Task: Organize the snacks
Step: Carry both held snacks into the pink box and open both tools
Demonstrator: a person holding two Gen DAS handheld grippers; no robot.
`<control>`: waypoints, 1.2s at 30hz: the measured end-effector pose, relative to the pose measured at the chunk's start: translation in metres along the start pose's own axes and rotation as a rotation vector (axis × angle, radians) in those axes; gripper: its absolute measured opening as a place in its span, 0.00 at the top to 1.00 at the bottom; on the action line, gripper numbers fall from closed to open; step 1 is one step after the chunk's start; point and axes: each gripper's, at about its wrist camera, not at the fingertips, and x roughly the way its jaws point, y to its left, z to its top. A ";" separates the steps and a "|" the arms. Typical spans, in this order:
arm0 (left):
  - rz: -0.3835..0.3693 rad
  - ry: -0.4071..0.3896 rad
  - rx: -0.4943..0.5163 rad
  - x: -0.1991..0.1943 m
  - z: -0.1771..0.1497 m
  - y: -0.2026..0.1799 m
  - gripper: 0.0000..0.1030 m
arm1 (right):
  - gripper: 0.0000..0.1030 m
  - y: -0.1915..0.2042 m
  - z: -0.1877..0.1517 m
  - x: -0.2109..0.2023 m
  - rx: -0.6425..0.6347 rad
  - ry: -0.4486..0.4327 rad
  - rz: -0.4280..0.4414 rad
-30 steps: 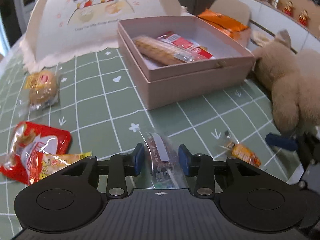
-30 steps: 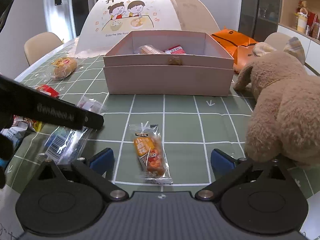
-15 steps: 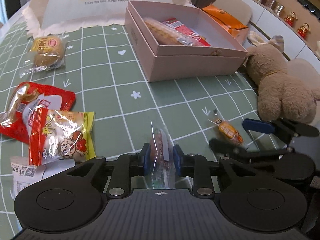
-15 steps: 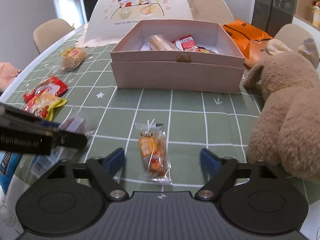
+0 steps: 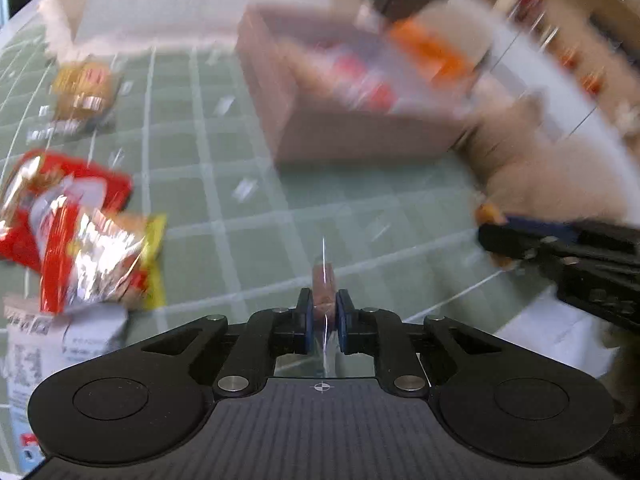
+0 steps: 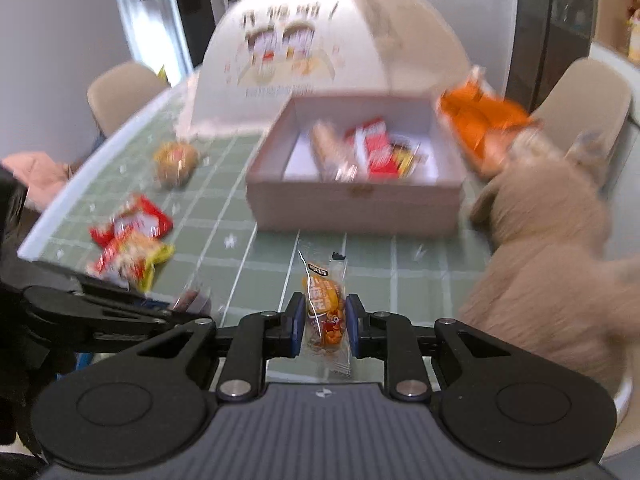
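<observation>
Green tablecloth (image 6: pixel 420 280) lies bare between clamped snack-holding tongs (image 6: pixel 320 322) and box (image 6: pixel 352 208).

Motion blur leaves no text fully legible in either view. The dome cover (image 6: pixel 332 60) at the table's far edge carries a row of large dark characters above a cartoon of two children, with a line of small print below; none of it can be read. The orange snack (image 6: pixel 325 308) bears a small dark label and red print, both unreadable. The white pack (image 5: pixel 44 344) at the table's near left edge shows fine print and code squares, also unreadable.
</observation>
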 end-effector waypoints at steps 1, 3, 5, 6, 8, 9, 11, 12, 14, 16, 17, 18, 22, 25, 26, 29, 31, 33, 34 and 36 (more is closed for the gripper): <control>-0.032 -0.050 -0.002 -0.013 0.006 -0.005 0.85 | 0.79 -0.004 0.005 -0.011 0.001 -0.028 -0.005; -0.097 -0.164 -0.022 -0.042 0.026 -0.015 0.85 | 0.79 -0.013 0.016 -0.027 0.023 -0.072 -0.008; -0.134 -0.307 -0.014 -0.072 0.051 -0.026 0.85 | 0.79 -0.022 0.029 -0.044 0.062 -0.117 -0.001; -0.139 -0.373 -0.002 -0.084 0.062 -0.031 0.85 | 0.79 -0.026 0.035 -0.051 0.075 -0.143 0.000; -0.157 -0.499 0.023 -0.102 0.090 -0.042 0.84 | 0.79 -0.029 0.048 -0.065 0.077 -0.193 -0.004; -0.168 -0.538 0.036 -0.105 0.103 -0.047 0.84 | 0.79 -0.029 0.055 -0.071 0.064 -0.214 -0.008; -0.175 -0.588 0.043 -0.104 0.132 -0.052 0.84 | 0.79 -0.026 0.071 -0.080 0.020 -0.251 -0.038; -0.192 -0.595 0.019 -0.098 0.146 -0.051 0.83 | 0.79 -0.026 0.079 -0.084 0.002 -0.266 -0.053; -0.275 -0.547 -0.088 -0.070 0.171 -0.037 0.80 | 0.79 -0.022 0.098 -0.091 -0.038 -0.306 -0.086; -0.253 -0.491 -0.130 -0.032 0.182 -0.023 0.79 | 0.79 -0.018 0.114 -0.093 -0.081 -0.338 -0.141; -0.200 -0.476 -0.125 -0.019 0.180 -0.016 0.79 | 0.79 -0.016 0.121 -0.092 -0.101 -0.340 -0.172; -0.172 -0.468 -0.115 -0.011 0.174 -0.011 0.79 | 0.79 -0.014 0.125 -0.091 -0.123 -0.337 -0.199; -0.208 -0.471 -0.153 -0.015 0.139 0.023 0.79 | 0.79 -0.015 0.127 -0.085 -0.153 -0.332 -0.228; -0.033 -0.499 -0.144 -0.025 0.131 0.056 0.79 | 0.79 -0.023 0.136 -0.067 -0.091 -0.361 -0.230; 0.031 -0.515 -0.183 -0.028 0.131 0.072 0.79 | 0.79 -0.024 0.141 -0.058 -0.075 -0.377 -0.234; 0.189 -0.500 -0.379 -0.033 0.135 0.126 0.79 | 0.67 -0.026 0.150 -0.019 -0.057 -0.423 -0.200; 0.281 -0.441 -0.475 -0.033 0.140 0.158 0.79 | 0.47 -0.025 0.159 0.021 -0.048 -0.330 -0.190; 0.316 -0.379 -0.510 -0.031 0.136 0.187 0.79 | 0.48 -0.023 0.154 0.051 -0.003 -0.243 -0.167; 0.315 -0.367 -0.523 -0.028 0.134 0.197 0.79 | 0.48 -0.021 0.148 0.060 0.006 -0.211 -0.137; 0.309 -0.369 -0.549 -0.022 0.128 0.211 0.79 | 0.48 -0.011 0.135 0.073 -0.002 -0.155 -0.087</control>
